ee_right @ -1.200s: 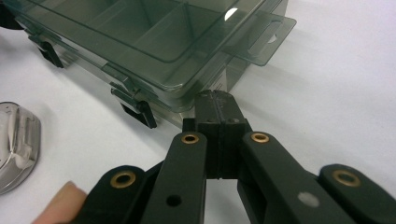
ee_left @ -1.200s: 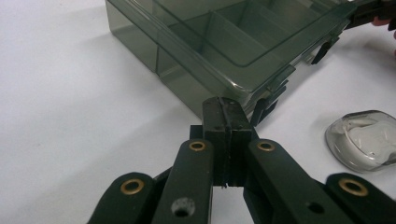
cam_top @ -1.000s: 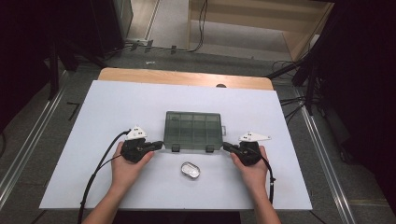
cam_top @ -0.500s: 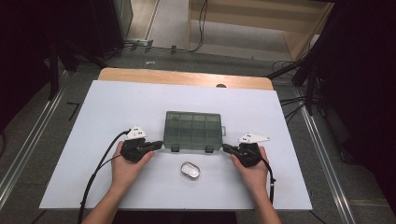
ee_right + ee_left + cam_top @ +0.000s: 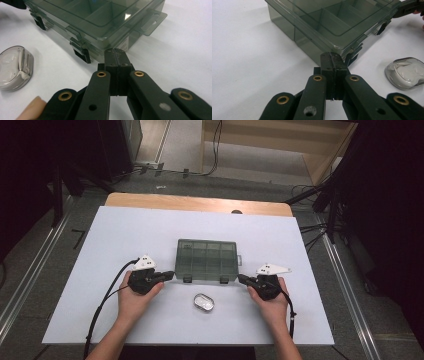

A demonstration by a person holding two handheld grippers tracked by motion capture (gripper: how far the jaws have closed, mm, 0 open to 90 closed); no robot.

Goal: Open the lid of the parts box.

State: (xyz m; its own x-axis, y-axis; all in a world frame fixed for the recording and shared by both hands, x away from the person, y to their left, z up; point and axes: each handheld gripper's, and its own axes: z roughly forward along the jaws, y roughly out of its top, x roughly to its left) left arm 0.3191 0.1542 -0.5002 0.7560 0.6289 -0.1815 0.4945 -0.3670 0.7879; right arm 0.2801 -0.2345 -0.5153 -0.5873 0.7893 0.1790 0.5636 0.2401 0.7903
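Observation:
A smoky transparent compartment box (image 5: 206,259) with its lid closed lies on the white table (image 5: 125,235), two dark latches on its near side. A small clear oval case (image 5: 203,302) rests just in front of it. My left gripper (image 5: 171,274) lies at the box's near left corner, jaws shut with nothing between them. My right gripper (image 5: 240,278) lies at the near right corner, likewise shut and empty. In the left gripper view the closed tips (image 5: 333,61) point at the box's corner (image 5: 317,35), with the oval case (image 5: 406,73) to the right. The right gripper view shows its closed tips (image 5: 115,57) just short of the box (image 5: 100,22).
A wooden strip (image 5: 200,202) edges the table's far side. Beyond it is a floor with cables (image 5: 215,150) and dark stands at both sides. Bare table surface spreads to the left, right and behind the box.

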